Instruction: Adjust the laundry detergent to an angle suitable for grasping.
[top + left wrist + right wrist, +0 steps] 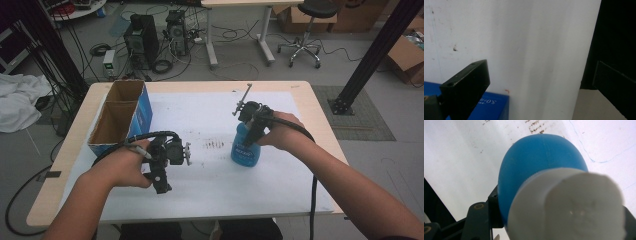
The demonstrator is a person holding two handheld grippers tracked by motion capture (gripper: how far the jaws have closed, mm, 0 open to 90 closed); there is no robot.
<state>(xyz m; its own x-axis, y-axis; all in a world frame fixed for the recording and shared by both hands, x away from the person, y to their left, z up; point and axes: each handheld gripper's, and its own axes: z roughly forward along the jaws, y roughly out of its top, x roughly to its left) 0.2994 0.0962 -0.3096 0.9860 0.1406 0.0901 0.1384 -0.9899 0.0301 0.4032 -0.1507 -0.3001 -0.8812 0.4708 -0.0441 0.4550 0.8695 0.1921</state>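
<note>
Now the right hand-held gripper (254,126) is closed on the neck of the blue bottle (245,147), which stands upright on the white sheet (220,197) of the tabletop (305,90), at about 3 o'clock from the centre of the sheet. In the right gripper view the round blue body (541,162) and the white cap (566,205) sit between the two black jaws, so the grip is high on the bottle, near its top and not around the wide belly. The left hand-held gripper (167,167) rests at about 8 o'clock on the sheet, well apart from the bottle; in the left gripper view its jaws stand wide with nothing between them, only white sheet and a corner of the blue cardboard box (491,105). This box (120,117) stands at about 10 o'clock, open at the top, with two compartments. My judgement is that the main risk comes from the high grip: the body hangs below the jaws, so if the bottle is lifted or tilted quickly it can swing or turn between the pads, and the smooth round plastic can slip out. A thin metal rod (242,102) sticks up beside the gripper at about 12 o'clock from the bottle, and a careless turn of the wrist could knock it. If the bottle should go toward the box, the narrow compartments leave little room, and its base could catch on the cardboard rim.
</note>
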